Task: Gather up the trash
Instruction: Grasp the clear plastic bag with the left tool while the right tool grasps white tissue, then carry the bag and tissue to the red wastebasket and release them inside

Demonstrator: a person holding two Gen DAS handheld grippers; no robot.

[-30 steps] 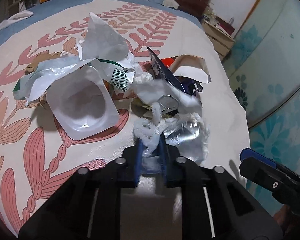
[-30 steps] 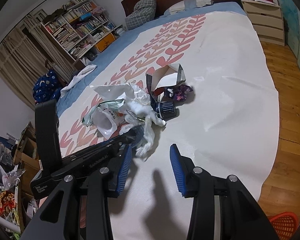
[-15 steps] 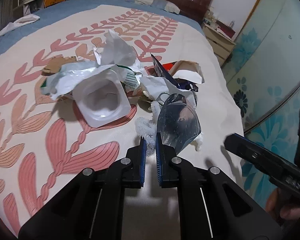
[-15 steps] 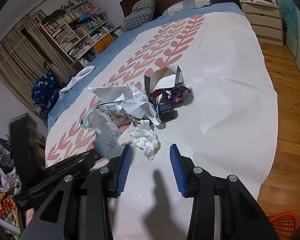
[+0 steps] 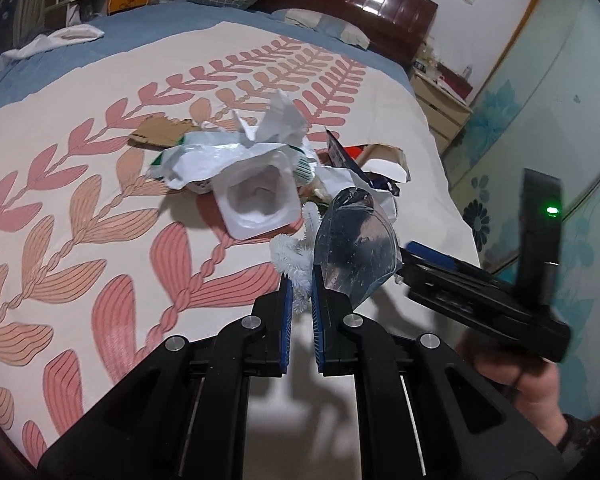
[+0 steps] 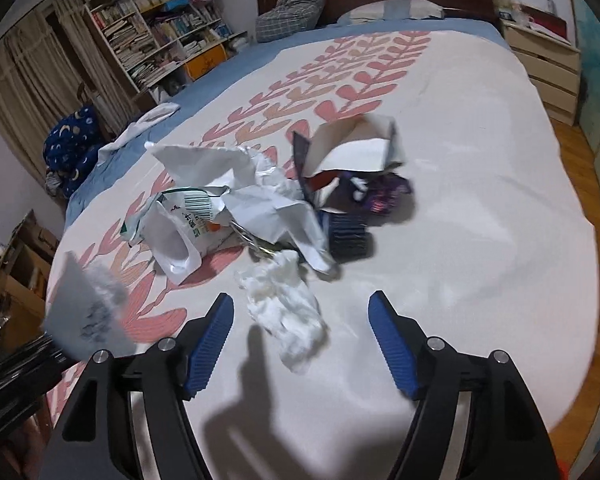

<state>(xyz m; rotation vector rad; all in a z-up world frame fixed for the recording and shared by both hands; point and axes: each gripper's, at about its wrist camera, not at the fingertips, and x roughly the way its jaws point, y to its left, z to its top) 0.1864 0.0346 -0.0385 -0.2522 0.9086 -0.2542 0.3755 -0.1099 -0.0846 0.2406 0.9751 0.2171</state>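
Observation:
My left gripper (image 5: 300,284) is shut on a clear plastic wrapper (image 5: 356,240) and a white fuzzy strand (image 5: 296,256), held just above the bedspread. The same wrapper (image 6: 84,312) shows at the left edge of the right wrist view. My right gripper (image 6: 300,302) hangs low over the bed with its jaws opening. A crumpled white tissue (image 6: 288,308) lies between them, untouched by the pads. Beyond it sits the trash pile: a white plastic cup (image 5: 256,200), crumpled paper (image 5: 280,124), a torn carton (image 6: 356,144), a dark ribbed cap (image 6: 348,236) and a purple wrapper (image 6: 384,196).
The pile rests on a cream bedspread with pink leaves (image 5: 80,208). A scrap of cardboard (image 5: 160,134) lies at its far side. A bookshelf (image 6: 160,40) stands past the bed's left side, a nightstand (image 6: 548,64) and wooden floor (image 6: 596,184) on the right.
My left gripper lifted the clear wrapper and fuzzy strand up and back from the pile. My right gripper dropped toward the tissue, and its jaws spread wider.

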